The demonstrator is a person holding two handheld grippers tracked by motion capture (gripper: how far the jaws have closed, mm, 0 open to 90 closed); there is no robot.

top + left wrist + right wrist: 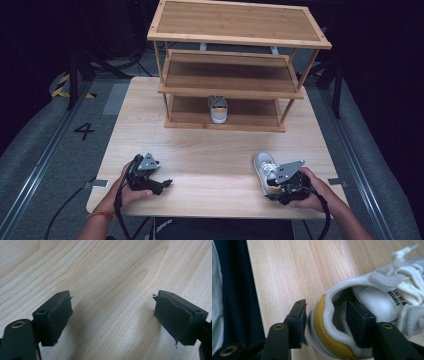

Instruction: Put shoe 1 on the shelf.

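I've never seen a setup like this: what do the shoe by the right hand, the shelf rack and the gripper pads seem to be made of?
The shoe: smooth white leather or imitation, slight sheen, mustard heel patch, fabric laces.
The rack: pale wood, perhaps bamboo, with fine straight grain and a satin finish.
The table: light wood or a wood-look laminate with bold printed-looking grain.
The left gripper pads: matte black rubbery sheet, frayed at the edges.

A white sneaker (352, 315) with yellow heel trim stands upright, apparently at the table's near edge.

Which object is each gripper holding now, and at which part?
The right gripper grips the white shoe by its heel collar, one jaw inside, one outside. The left gripper is open, holding nothing.
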